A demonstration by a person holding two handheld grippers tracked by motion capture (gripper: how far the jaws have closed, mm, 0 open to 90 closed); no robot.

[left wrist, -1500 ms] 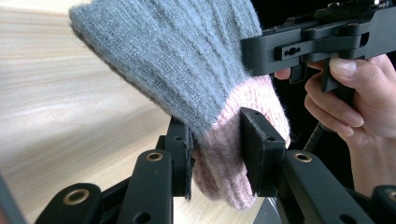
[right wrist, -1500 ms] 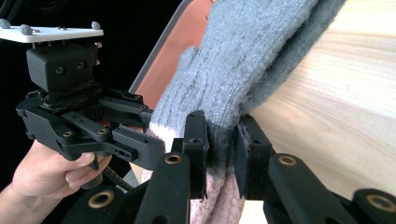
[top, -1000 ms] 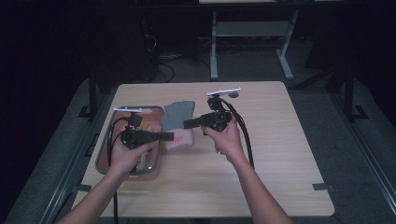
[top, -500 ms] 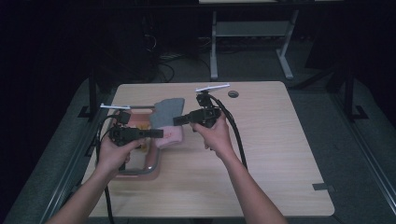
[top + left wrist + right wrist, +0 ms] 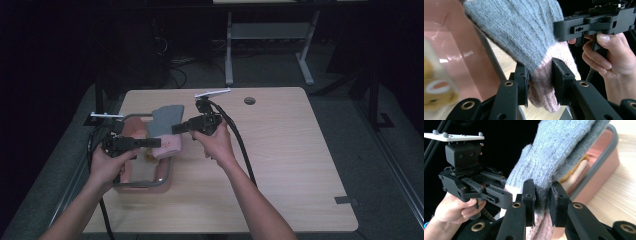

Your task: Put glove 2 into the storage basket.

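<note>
Since the earlier frame the grey-and-pink glove (image 5: 165, 131) has travelled left in the high view with both hands, and now hangs over the pink bin (image 5: 167, 176) at centre left. The left gripper (image 5: 156, 143) is clenched on its pink cuff, the right gripper (image 5: 176, 128) on the grey knit. Judged step: carrying it to the bin; next, lower and release. The left gripper view adds a toy (image 5: 434, 87) inside the bin, at its lower left.

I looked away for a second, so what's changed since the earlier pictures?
Both grippers, left gripper and right gripper, carried the mitten leftward, over the pink bin. Both remain clamped on the mitten; bin and table stayed put.
</note>
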